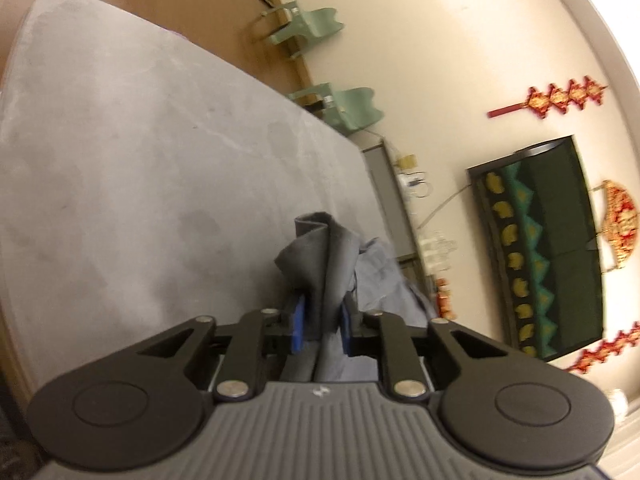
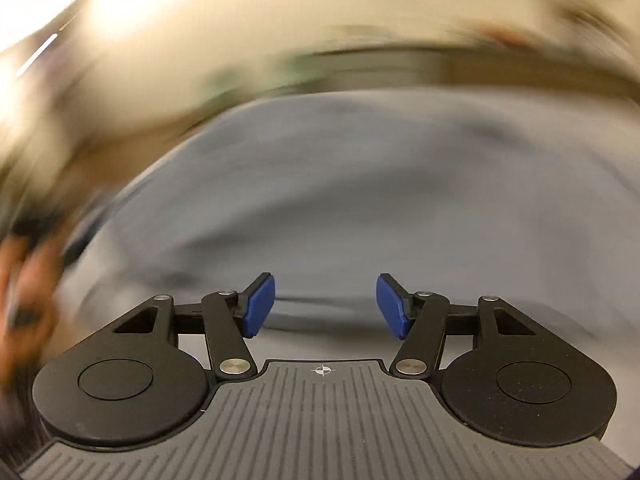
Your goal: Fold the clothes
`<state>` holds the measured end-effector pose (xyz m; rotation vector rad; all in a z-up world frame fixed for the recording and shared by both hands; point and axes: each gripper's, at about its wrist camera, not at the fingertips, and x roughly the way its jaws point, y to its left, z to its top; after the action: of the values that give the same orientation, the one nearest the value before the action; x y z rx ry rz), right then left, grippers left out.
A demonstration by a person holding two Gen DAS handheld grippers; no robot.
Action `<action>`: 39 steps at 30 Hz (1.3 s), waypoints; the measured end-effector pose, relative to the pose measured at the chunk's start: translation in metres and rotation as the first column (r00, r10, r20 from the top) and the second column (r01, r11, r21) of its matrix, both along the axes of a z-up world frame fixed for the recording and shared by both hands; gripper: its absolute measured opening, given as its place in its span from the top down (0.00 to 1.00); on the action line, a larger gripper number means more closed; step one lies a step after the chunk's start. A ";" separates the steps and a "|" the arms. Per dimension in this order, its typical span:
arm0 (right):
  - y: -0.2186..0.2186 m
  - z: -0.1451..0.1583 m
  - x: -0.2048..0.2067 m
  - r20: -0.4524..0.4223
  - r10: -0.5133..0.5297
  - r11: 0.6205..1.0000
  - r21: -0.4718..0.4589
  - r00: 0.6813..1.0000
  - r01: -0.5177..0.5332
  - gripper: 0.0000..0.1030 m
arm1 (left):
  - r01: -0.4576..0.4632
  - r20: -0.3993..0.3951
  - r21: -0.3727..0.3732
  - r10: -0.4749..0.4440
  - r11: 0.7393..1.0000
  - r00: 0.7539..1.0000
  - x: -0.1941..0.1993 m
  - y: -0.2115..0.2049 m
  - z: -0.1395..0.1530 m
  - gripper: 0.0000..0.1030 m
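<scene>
The left gripper (image 1: 322, 326) has a bunched fold of grey cloth (image 1: 324, 264) standing up between its blue pads (image 1: 298, 326); the fabric fills the narrow gap, but whether the pads actually press on it cannot be told from this angle. The cloth rises in a soft, creased peak just ahead of the fingers, and a paler blue-grey part of the garment (image 1: 376, 276) hangs off to the right of it, partly over the edge of the table (image 1: 120, 140) — a broad, matte grey surface with rounded corners and faint mottling. Beyond the table stand two pale green chairs (image 1: 320, 26), and a dark screen (image 1: 540, 248) hangs on a cream wall (image 1: 440, 60) among red and gold ornaments (image 1: 560, 98). In the right wrist view everything but the tool is heavily smeared by motion. The right gripper (image 2: 325, 306) has its jaws well apart with nothing between them; its blue pads (image 2: 260, 304) are smooth and rounded, on black linkage arms. Ahead of and beneath them spreads a wide blue-grey expanse of fabric (image 2: 360, 184) — its folds and edges are too blurred to make out, and the pads do not touch it.
</scene>
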<state>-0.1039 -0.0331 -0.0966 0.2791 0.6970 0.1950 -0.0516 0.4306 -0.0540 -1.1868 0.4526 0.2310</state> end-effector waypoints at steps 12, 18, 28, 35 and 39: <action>-0.304 -0.041 -0.034 -0.276 -0.665 0.546 0.455 0.694 0.703 0.38 | 0.102 -0.129 0.079 -0.091 0.992 0.987 0.017 -0.046 0.011 0.69; -0.323 -0.073 0.032 -0.261 -0.675 0.434 0.616 0.690 0.657 0.48 | 0.159 -0.106 0.027 -0.155 0.987 0.982 0.033 -0.061 0.005 0.67; -0.330 -0.054 0.049 -0.101 -0.667 0.642 0.423 0.738 0.639 0.99 | 0.144 -0.020 0.063 -0.143 0.988 0.989 0.041 -0.071 0.026 0.97; -0.297 0.047 0.006 0.229 -0.575 0.795 0.380 0.785 0.472 1.00 | 0.085 0.274 0.071 -0.101 0.994 0.956 0.001 -0.075 0.104 0.97; -0.280 0.112 -0.029 0.379 -0.519 0.851 0.315 0.767 0.420 1.00 | 0.017 0.448 0.145 -0.081 0.989 0.890 -0.016 -0.076 0.187 0.97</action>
<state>-0.1330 -0.3131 0.0150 0.5875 0.1195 -0.1547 -0.0672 0.3543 0.1334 -1.0501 0.0524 -0.0633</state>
